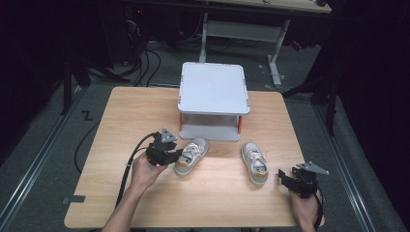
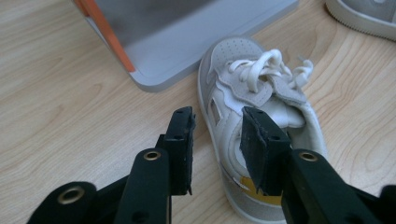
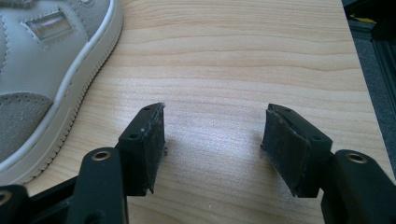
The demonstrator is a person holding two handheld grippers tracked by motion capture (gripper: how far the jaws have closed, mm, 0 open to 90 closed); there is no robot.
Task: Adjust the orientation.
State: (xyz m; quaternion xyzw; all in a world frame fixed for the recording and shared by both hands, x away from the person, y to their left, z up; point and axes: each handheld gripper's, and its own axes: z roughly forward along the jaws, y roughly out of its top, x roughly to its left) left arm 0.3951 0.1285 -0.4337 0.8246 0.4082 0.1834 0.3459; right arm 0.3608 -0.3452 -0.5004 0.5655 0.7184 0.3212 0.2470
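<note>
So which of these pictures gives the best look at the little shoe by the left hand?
The left gripper view: the left shoe is seen close, laces and yellow heel patch clear, between the left gripper fingers. The high view shows it small. The right gripper view shows the other shoe.

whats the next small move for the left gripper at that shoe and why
Probably close the left gripper on the side wall of the left shoe. Its jaws straddle that wall near the heel, one outside, one in the opening, with gaps showing. The right gripper is open over bare table.
</note>
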